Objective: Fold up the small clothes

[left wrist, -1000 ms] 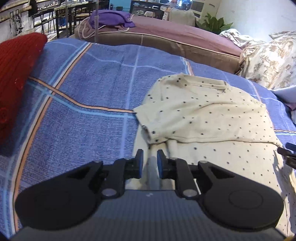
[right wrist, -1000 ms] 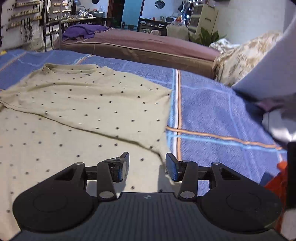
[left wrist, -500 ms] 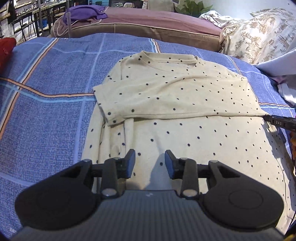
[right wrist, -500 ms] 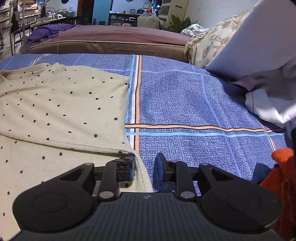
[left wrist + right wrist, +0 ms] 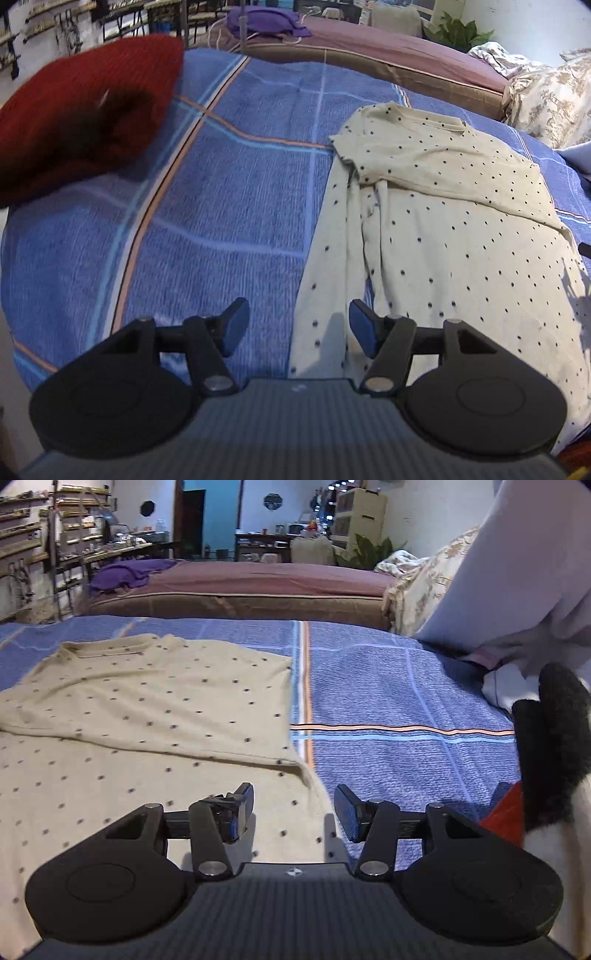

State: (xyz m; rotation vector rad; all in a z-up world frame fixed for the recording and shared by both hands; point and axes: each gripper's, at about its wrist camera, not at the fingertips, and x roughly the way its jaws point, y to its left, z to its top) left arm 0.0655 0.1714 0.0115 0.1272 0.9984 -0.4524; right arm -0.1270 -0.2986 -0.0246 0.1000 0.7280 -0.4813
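Right now the cream dotted shirt (image 5: 454, 236) lies flat on the blue striped bedspread (image 5: 229, 206), its top part folded down over the body. The left gripper (image 5: 298, 325) hovers at the shirt's six o'clock edge, fingers wide apart and holding nothing. The right gripper (image 5: 293, 808) hangs over the shirt's (image 5: 147, 709) lower right corner, fingers likewise spread and empty. A red cushion (image 5: 85, 118) sits at ten o'clock in the left view.
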